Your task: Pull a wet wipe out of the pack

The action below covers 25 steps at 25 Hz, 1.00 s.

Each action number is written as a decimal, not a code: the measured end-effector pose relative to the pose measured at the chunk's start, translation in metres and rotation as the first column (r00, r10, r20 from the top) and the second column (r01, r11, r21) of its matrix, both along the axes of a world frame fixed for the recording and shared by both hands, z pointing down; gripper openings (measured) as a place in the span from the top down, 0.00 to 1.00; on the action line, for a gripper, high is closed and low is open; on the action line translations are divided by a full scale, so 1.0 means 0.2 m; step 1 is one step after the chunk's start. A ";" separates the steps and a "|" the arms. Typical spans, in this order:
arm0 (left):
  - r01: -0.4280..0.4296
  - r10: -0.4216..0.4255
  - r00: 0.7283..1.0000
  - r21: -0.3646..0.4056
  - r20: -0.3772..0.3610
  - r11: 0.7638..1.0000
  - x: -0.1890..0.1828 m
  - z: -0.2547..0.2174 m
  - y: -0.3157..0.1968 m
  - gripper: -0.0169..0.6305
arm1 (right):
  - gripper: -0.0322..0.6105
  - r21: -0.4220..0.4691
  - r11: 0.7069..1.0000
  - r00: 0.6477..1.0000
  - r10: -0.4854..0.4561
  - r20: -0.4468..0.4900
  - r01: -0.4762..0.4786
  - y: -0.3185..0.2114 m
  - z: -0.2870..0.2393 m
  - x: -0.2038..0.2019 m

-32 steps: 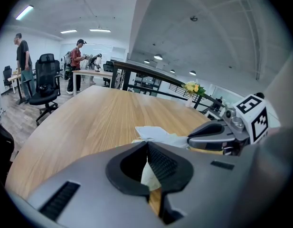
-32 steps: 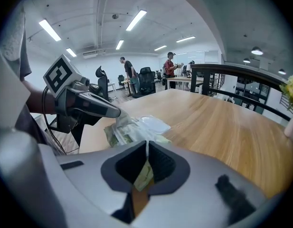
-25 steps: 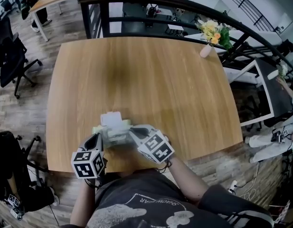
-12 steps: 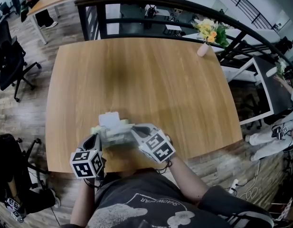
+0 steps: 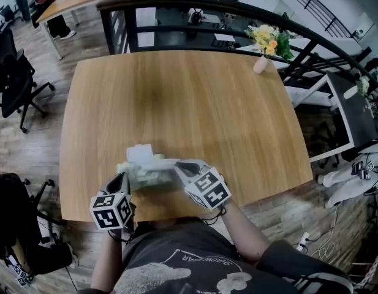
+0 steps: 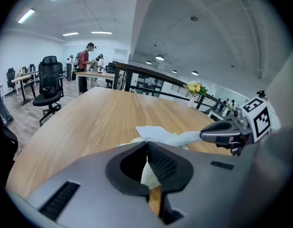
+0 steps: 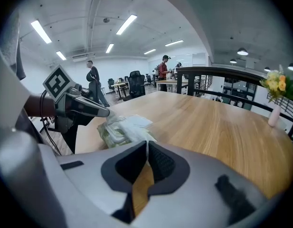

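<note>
Your left tongs (image 6: 147,144) are closed on the soft end of the pack (image 5: 146,171), which lies at the near edge of the tabletop (image 5: 176,90), right in front of you. A fold of pale film shows pinched between the pads. Your right tongs (image 7: 146,144) are closed too. From the left gripper view they are clamped on the wipe (image 6: 184,137), which stretches as a twisted white strand from the pack's opening to their tips.

Expect the wipe to handle as thin, limp, damp cloth: very light, no stiffness, and liable to tear or slip if only a corner is pinched. The grip sits on the gathered end of the strand, which looks like the sound place for it. The pack is a soft, light pouch that crumples. It would probably lift or slide along with the wipe if it were not held down, so its end seam, well clear of the opening, is a good hold for the left side. A white lid flap (image 5: 140,152) stands open on the far side of the pack.

No brand or label can be read on the pack; only greenish film shows. The print on your shirt (image 5: 176,268) is upside down and too small to make out.
</note>
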<state>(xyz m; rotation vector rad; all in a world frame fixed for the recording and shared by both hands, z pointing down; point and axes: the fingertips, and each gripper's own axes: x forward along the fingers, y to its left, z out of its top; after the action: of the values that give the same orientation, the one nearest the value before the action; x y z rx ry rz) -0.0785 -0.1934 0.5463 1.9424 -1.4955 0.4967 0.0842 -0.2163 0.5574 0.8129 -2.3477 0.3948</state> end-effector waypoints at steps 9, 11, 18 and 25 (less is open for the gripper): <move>0.026 -0.027 0.999 0.017 0.022 1.000 0.05 -0.04 0.01 0.95 | 0.90 -0.007 1.000 0.995 0.020 0.102 -0.020 -0.01 -0.08 0.09; 0.041 -0.042 0.999 0.021 0.029 0.999 0.06 -0.04 0.01 0.95 | 0.90 -0.003 1.000 0.993 0.016 0.117 -0.016 -0.02 -0.09 0.11; 0.088 -0.090 0.995 0.045 0.048 0.995 0.11 -0.08 0.04 0.95 | 0.90 0.022 1.000 0.988 -0.014 0.154 0.011 -0.02 -0.14 0.18; 0.119 -0.124 0.990 0.060 0.071 0.991 0.18 -0.10 0.07 0.95 | 0.90 0.014 1.000 0.980 -0.028 0.196 0.026 -0.04 -0.15 0.27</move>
<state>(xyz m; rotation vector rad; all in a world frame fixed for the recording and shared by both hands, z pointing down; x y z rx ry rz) -0.0426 -0.1792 0.5267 1.8790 -1.6798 0.4828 0.1383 -0.2233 0.5280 0.7773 -2.5424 0.4698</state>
